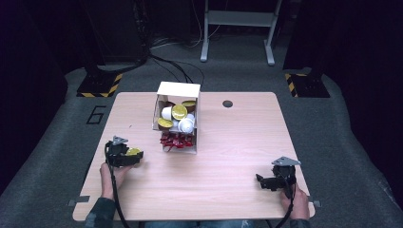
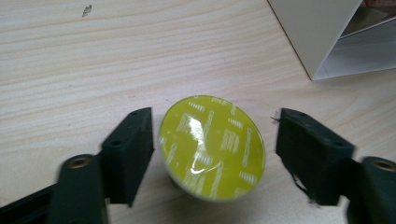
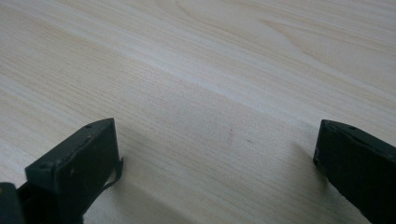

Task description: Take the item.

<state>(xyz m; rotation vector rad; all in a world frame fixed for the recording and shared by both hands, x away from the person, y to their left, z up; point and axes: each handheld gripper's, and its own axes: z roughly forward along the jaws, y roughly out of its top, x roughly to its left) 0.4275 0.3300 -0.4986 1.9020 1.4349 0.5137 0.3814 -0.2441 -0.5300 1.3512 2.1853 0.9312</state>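
Note:
A capsule with a yellow-green foil lid (image 2: 212, 147) rests on the wooden table (image 1: 228, 152) at its front left, lid tilted toward the camera. My left gripper (image 2: 215, 126) is open around it: one jaw sits close against its side, the other stands a small gap away. In the high view the capsule (image 1: 134, 152) shows just ahead of the left gripper (image 1: 135, 158). At the front right, my right gripper (image 1: 260, 181) is open and low over bare wood, with nothing between its jaws (image 3: 217, 135).
A white cardboard box (image 1: 178, 89) stands open at the table's middle back, holding several gold, white and brown capsules (image 1: 179, 112) and red wrapped pieces (image 1: 177, 141). Its corner (image 2: 317, 32) lies just beyond the left gripper. A round cable hole (image 1: 227, 103) is behind it.

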